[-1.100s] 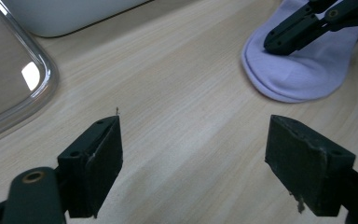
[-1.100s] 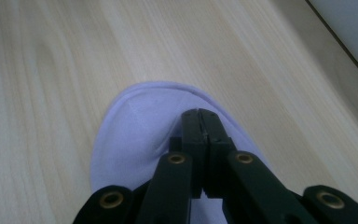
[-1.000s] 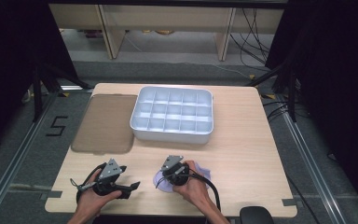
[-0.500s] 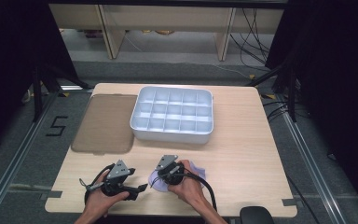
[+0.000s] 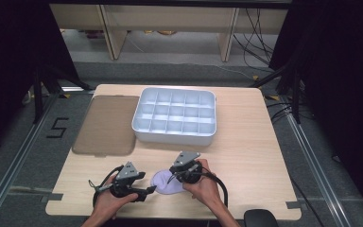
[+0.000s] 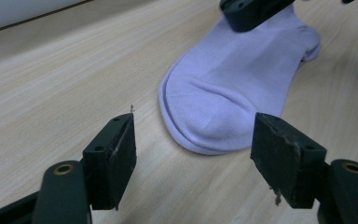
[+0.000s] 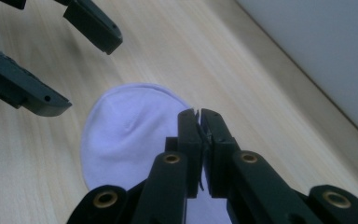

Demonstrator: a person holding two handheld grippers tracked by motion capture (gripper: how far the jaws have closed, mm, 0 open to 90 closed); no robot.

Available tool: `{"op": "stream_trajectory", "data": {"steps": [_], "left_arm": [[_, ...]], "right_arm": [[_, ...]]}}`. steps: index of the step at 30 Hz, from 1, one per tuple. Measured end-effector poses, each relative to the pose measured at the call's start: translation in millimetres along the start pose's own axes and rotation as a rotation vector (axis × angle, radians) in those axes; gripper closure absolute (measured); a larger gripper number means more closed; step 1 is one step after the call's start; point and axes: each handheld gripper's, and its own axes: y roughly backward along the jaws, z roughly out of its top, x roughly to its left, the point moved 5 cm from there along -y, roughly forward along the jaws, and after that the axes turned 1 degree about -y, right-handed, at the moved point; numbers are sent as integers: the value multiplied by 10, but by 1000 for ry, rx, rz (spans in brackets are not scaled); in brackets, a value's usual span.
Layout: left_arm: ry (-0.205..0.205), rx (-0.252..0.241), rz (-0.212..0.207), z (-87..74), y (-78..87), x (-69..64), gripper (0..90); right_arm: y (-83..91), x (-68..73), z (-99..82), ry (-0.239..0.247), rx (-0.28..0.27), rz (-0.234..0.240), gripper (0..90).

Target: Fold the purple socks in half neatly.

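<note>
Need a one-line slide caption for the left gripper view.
Left hand-held gripper, jaws apart and just closing, nears the toe of a lilac sock on the wooden table; nothing between them yet.

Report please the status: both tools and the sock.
Left tool open, jaws just closing, toe of sock ahead of them. Right tool shut over sock. Sock flat on table. Nothing in way.

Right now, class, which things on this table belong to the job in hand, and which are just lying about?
In the job:
- lilac sock
- left tool, jaws open, closing in at the toe
- right tool, shut over the sock

Lying about:
- white compartment tray
- brown flat lid
- table
</note>
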Motion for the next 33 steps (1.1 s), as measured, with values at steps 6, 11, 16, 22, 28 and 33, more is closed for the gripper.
{"op": "stream_trajectory", "data": {"steps": [6, 11, 16, 22, 28, 33], "left_arm": [[-28, 20, 22, 35, -60, 5, 337], [-37, 45, 33, 59, -128, 16, 414], [-84, 72, 43, 59, -219, -13, 500], [-113, 57, 52, 68, -234, -39, 716], [-160, 41, 59, 76, -195, -5, 830], [-189, 49, 40, 101, -164, -12, 840]], "right_arm": [[158, -140, -56, -22, -42, -35, 869], [232, -188, -91, -30, -38, -39, 862], [231, -190, -102, -28, -48, -41, 855], [263, -182, -104, -18, -38, -30, 855], [290, -200, -130, 5, -34, -22, 864], [314, -171, -250, -3, 1, -17, 868]]}}
